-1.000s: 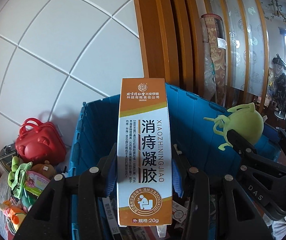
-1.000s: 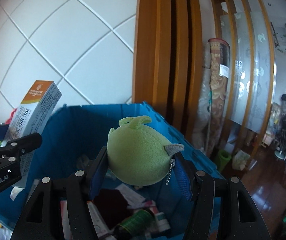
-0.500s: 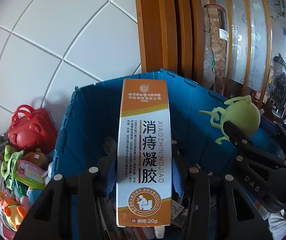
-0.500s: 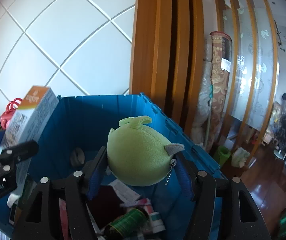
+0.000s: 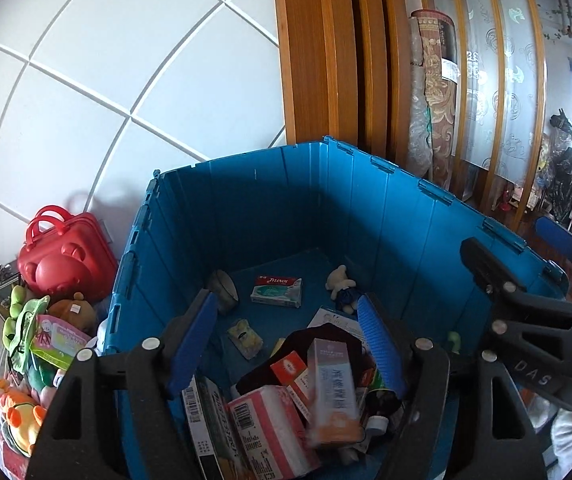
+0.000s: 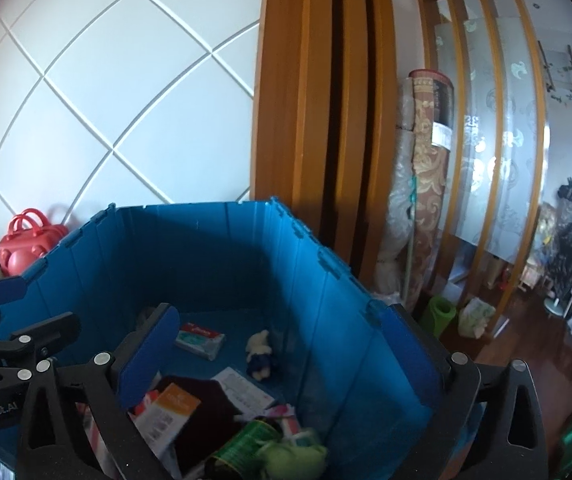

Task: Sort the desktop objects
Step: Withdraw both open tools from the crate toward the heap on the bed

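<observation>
Both grippers hang over an open blue crate. My left gripper is opening, with nothing between its blue pads. The orange-and-white medicine box lies blurred on the pile inside the crate, below those jaws. My right gripper is opening wide and holds nothing. The green plush toy sits blurred among the crate's contents beneath it. In the left wrist view the right gripper shows at the right edge. The left gripper shows at the left of the right wrist view.
Inside the crate lie a toothpaste box, a small plush doll, a green can and several cartons. Left of the crate stand a red bear case and piled plush toys. A wooden frame and rolled carpet rise behind.
Both grippers have opened. The medicine box left the left jaws and dropped into the crate. The green plush left the right jaws and dropped in too.
</observation>
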A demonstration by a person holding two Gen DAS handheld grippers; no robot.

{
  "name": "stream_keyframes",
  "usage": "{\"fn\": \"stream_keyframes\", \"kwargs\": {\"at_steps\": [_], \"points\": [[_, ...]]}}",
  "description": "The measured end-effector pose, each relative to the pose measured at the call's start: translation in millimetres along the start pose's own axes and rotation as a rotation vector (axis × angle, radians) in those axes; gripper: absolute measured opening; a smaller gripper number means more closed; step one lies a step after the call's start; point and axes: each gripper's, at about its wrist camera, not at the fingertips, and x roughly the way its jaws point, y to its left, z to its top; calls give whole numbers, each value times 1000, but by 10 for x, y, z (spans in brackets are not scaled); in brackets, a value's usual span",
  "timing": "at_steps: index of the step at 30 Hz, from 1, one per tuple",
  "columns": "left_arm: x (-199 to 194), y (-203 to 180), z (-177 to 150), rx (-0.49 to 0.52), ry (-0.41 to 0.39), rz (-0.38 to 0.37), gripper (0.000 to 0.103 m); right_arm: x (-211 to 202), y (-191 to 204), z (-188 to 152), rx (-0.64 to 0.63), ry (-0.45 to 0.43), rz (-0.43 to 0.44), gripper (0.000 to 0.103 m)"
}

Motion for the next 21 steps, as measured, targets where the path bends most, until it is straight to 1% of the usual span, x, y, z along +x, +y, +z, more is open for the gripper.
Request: {"fn": "stream_keyframes", "kwargs": {"at_steps": [8,11,15,21], "points": [[-188,114,-75,-18,-28,5,73,-162,-16,2,24,-19,1,103],[-304,182,-119,-30,-48,14,73,-235,22,-2,26,-24,13,103],[-489,331,-226,-64,-63,13,73,-368,109,-20,27,-35,50,103],[-757,629,-404,-112,-99,75,73,-597,320,-25,25,-71,113,103]]}}
